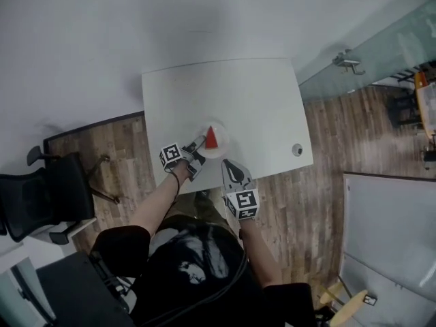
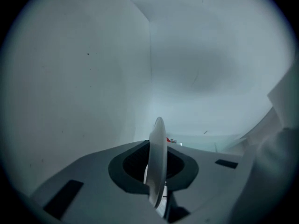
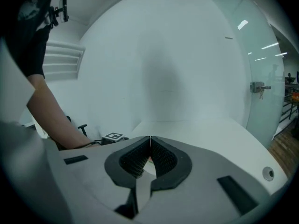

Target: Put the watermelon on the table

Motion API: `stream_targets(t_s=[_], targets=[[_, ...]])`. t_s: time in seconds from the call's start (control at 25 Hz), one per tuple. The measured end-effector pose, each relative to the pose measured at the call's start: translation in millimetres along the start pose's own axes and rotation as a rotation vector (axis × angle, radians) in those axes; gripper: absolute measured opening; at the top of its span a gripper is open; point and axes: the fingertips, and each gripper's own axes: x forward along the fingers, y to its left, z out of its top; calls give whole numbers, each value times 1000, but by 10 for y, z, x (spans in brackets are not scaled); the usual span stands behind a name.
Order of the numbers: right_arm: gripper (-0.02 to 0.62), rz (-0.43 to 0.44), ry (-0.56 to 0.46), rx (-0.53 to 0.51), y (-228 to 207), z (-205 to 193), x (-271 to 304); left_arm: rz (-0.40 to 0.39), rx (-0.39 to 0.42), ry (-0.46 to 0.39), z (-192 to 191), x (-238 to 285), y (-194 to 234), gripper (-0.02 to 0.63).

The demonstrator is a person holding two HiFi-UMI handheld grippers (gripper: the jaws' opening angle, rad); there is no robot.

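A red wedge of watermelon (image 1: 211, 137) stands on a small white plate (image 1: 221, 150) near the front edge of the white table (image 1: 245, 94). My left gripper (image 1: 199, 144) is shut on the plate's near-left rim. In the left gripper view the plate (image 2: 159, 129) runs edge-on between the jaws of the left gripper (image 2: 158, 149), and a sliver of red watermelon (image 2: 168, 139) shows past it. My right gripper (image 1: 231, 163) hovers at the table's front edge, right of the plate. Its jaws meet with nothing between them (image 3: 150, 141).
A round cable hole (image 1: 297, 150) sits at the table's front right corner. A black office chair (image 1: 48, 189) stands on the wooden floor to the left. A glass door with a metal handle (image 1: 349, 61) is at the right, and a white panel (image 1: 388, 230) lies lower right.
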Motion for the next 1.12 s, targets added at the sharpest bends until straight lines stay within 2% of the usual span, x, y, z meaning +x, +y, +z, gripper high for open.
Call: stream_targets(t_s=[0.16, 0.32, 0.4, 0.56, 0.64, 0.72, 0.8, 0.92, 1.04, 1.12], targets=[[12, -17, 61, 37, -191, -157, -58, 143, 36, 33, 76, 361, 307, 26], [12, -29, 93, 104, -301, -327, -83, 251, 106, 75, 89, 517, 365, 26], [12, -25, 94, 128, -334, -360, -47, 315, 158, 98, 110, 535, 365, 28], [12, -10, 101, 118, -342, -414, 49, 486, 306, 140, 156, 356, 400, 75], [12, -1, 103, 107, -329, -414, 87, 509, 336, 142, 180, 260, 382, 108], [12, 5, 97, 99, -314, -388, 123, 507, 353, 151, 203, 233, 333, 191], [12, 8, 87, 95, -315, -359, 141, 540, 410, 172, 238, 225, 304, 240], [12, 3, 70, 93, -333, -320, 108, 611, 492, 168, 314, 95, 303, 250], [12, -16, 51, 93, -352, -311, 36, 602, 498, 149, 325, -90, 303, 250], [12, -31, 44, 97, -368, -330, -17, 606, 575, 159, 334, -165, 285, 252]])
